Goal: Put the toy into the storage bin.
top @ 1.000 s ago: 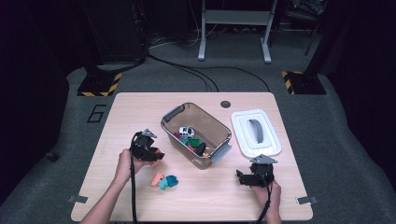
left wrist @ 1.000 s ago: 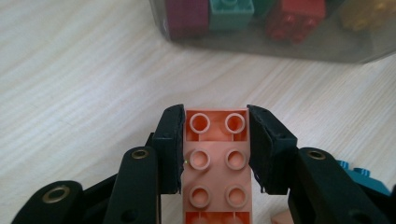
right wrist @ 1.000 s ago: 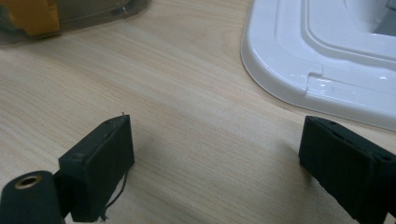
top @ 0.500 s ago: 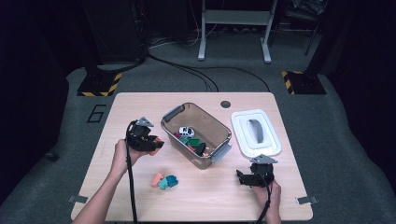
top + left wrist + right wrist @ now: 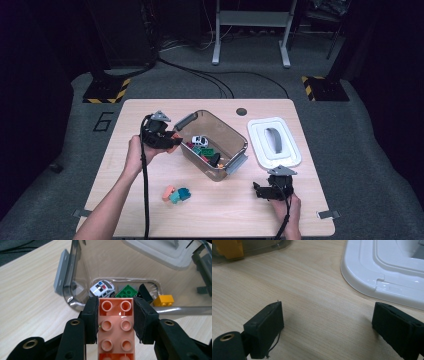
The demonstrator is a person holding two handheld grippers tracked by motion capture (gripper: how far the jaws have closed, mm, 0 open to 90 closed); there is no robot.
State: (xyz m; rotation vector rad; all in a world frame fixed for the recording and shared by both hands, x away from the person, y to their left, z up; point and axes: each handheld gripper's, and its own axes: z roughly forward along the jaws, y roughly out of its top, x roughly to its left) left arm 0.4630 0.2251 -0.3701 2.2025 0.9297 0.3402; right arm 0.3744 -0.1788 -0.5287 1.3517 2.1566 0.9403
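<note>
My left gripper (image 5: 115,306) is shut on a salmon-pink studded brick (image 5: 115,327), held above the near rim of the clear plastic bin (image 5: 72,272). In the high view that left gripper (image 5: 172,141) hangs at the bin's (image 5: 235,136) left end. Inside the bin lie a white toy police car (image 5: 102,288), a green brick (image 5: 127,291), a black piece (image 5: 145,293) and a yellow brick (image 5: 163,300). My right gripper (image 5: 327,315) rests low over bare wood with its jaws wide apart and nothing between them; the high view has that right gripper (image 5: 261,190) near the table's front right.
A white bin lid (image 5: 273,142) with a grey handle lies to the right of the bin, just beyond my right gripper. Two loose bricks, orange (image 5: 168,192) and teal (image 5: 181,194), sit on the table (image 5: 125,200) in front of the bin.
My left gripper has risen from the table near the loose bricks and moved toward the bin's left end, carrying the pink brick. The right gripper has stayed where it was.
</note>
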